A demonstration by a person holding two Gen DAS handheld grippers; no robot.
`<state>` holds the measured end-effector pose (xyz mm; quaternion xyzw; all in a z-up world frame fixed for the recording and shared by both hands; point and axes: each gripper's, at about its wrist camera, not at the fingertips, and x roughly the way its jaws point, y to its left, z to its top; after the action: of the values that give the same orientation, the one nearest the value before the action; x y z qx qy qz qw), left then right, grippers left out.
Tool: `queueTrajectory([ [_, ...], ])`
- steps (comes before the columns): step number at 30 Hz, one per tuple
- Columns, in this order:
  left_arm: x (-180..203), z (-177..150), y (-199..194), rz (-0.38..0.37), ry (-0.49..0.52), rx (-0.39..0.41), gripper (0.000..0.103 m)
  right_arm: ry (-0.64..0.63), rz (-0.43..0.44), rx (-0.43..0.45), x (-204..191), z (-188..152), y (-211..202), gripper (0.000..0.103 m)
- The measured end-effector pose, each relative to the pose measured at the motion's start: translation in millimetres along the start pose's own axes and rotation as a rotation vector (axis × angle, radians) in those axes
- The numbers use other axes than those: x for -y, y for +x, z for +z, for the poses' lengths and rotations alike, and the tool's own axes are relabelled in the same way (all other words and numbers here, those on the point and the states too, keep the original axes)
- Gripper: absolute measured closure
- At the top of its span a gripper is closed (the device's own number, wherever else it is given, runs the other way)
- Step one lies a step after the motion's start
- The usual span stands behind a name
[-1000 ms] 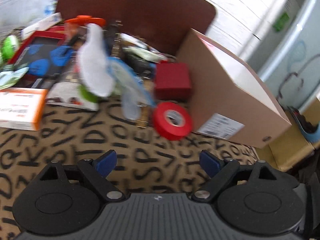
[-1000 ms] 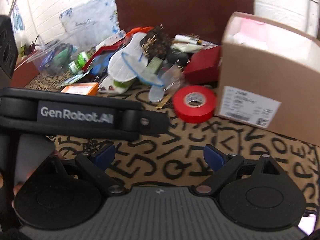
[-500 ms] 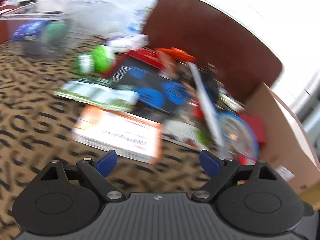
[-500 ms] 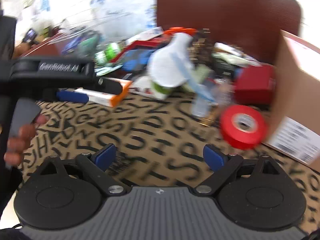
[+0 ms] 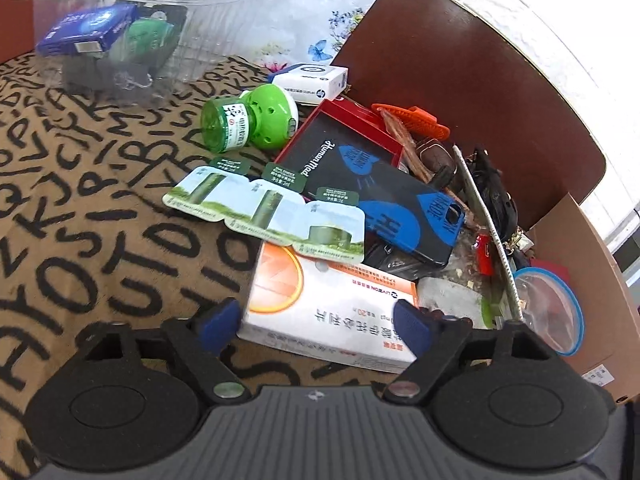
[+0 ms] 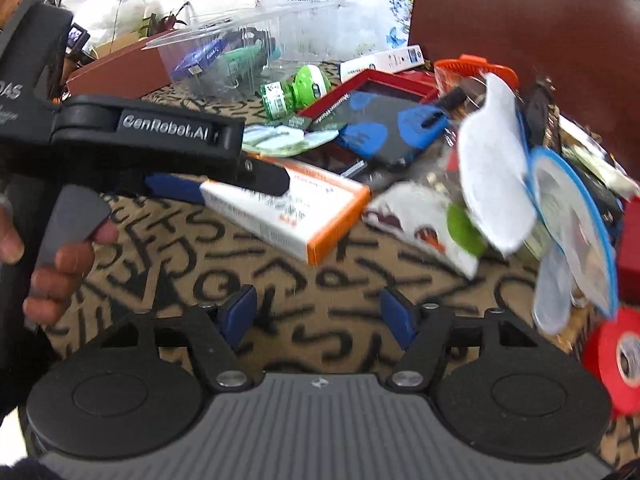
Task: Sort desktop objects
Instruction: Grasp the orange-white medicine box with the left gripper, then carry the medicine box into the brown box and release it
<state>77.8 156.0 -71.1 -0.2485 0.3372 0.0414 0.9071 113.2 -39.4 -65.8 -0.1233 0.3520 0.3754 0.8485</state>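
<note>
My left gripper (image 5: 318, 326) is open with its blue fingertips on either side of the near end of a white and orange medicine box (image 5: 332, 304); from the right wrist view (image 6: 280, 204) the jaws look closed in around the box end, contact unclear. A strip of green sample sachets (image 5: 264, 208) lies on the box's far end. A black and blue phone case (image 5: 376, 200) rests on a red tray. My right gripper (image 6: 318, 316) is open and empty over the lettered cloth (image 6: 320, 276).
A green bottle (image 5: 244, 122) lies on its side. A clear plastic container (image 5: 120, 32) with items stands at the back left. A cardboard box (image 5: 600, 280) is on the right. A red tape roll (image 6: 616, 356) and a heap of bags (image 6: 520, 200) lie right.
My left gripper swung left from the red tape roll to the medicine box and closed in around its end. My right gripper also turned left and narrowed a little.
</note>
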Motion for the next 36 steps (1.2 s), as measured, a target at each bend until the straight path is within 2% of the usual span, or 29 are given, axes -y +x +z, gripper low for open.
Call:
queueTrajectory([
  [5,1.4,-1.0,2.4,0.005,0.031,-0.003,0.044,-0.041,-0.004,0.017,-4.0,7.7,14.2,0.05],
  [9,7.3,-4.4,-0.1,0.005,0.064,-0.012,0.043,-0.084,-0.016,0.017,-6.8,4.8,10.4,0.06],
  [12,14.4,-11.1,-3.5,-0.025,0.082,-0.041,0.044,-0.101,-0.023,0.011,-3.7,-3.8,-1.8,0.066],
  [16,29.2,-25.3,-5.7,-0.097,0.12,-0.092,0.045,-0.111,-0.035,-0.006,2.9,-24.7,-28.8,0.066],
  [20,58.6,-44.5,-7.9,-0.171,0.208,-0.147,0.045,-0.08,-0.063,-0.03,12.5,-51.9,-63.9,0.066],
  [26,107.8,-73.9,-5.0,-0.286,0.348,-0.227,0.045,0.046,-0.145,-0.048,34.4,-91.8,-112.3,0.066],
  [28,116.5,-79.7,-3.2,-0.315,0.361,-0.246,0.044,0.084,-0.163,-0.037,41.7,-103.4,-124.2,0.065],
  [29,119.3,-80.9,-0.9,-0.32,0.357,-0.253,0.043,0.102,-0.171,-0.027,45.3,-107.9,-127.9,0.064],
  [31,123.1,-81.7,2.9,-0.299,0.357,-0.258,0.04,0.126,-0.199,-0.015,51.0,-113.3,-132.2,0.053],
  [33,126.9,-81.8,4.9,-0.284,0.364,-0.255,0.037,0.123,-0.217,-0.005,54.2,-114.8,-132.2,0.052],
  [36,130.0,-82.8,6.8,-0.269,0.365,-0.256,0.037,0.121,-0.206,0.006,56.5,-115.0,-127.7,0.052],
])
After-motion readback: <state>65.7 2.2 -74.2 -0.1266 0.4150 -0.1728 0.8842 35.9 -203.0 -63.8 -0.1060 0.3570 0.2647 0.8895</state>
